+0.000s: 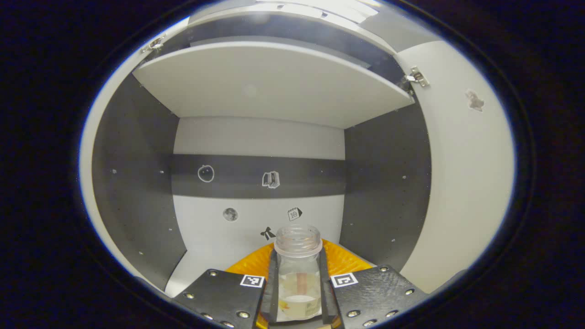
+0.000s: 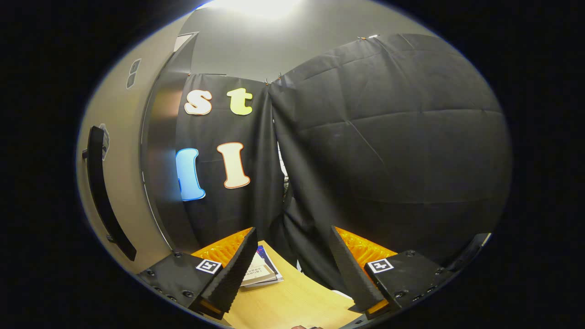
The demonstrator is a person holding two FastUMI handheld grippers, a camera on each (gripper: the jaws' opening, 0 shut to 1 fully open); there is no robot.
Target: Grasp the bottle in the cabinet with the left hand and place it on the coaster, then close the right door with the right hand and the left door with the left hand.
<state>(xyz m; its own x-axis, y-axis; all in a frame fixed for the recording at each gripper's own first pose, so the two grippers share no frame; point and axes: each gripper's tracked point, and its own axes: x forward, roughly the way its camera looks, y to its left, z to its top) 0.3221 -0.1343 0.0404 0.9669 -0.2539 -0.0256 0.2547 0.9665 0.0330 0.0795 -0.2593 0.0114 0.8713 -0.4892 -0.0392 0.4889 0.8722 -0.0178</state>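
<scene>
In the left gripper view a clear, capless bottle (image 1: pixel 298 274) with a little pale liquid stands upright between the fingers of my left gripper (image 1: pixel 298 292). Both fingers press on its sides, so the gripper is shut on it. The bottle is inside the cabinet (image 1: pixel 137 183), under a white shelf (image 1: pixel 274 82). The cabinet's right door (image 1: pixel 461 183) stands open at the right. In the right gripper view my right gripper (image 2: pixel 292 269) is open, with nothing between its fingers, beside a cabinet door (image 2: pixel 114 192) with a black handle (image 2: pixel 103 192) at the left.
The cabinet's back wall (image 1: pixel 258 137) carries small stickers. Metal hinges (image 1: pixel 418 76) sit at the upper corners. In the right gripper view a wooden tabletop (image 2: pixel 292 301) lies below the fingers with a booklet (image 2: pixel 260 272) on it, and black cloth hangs behind.
</scene>
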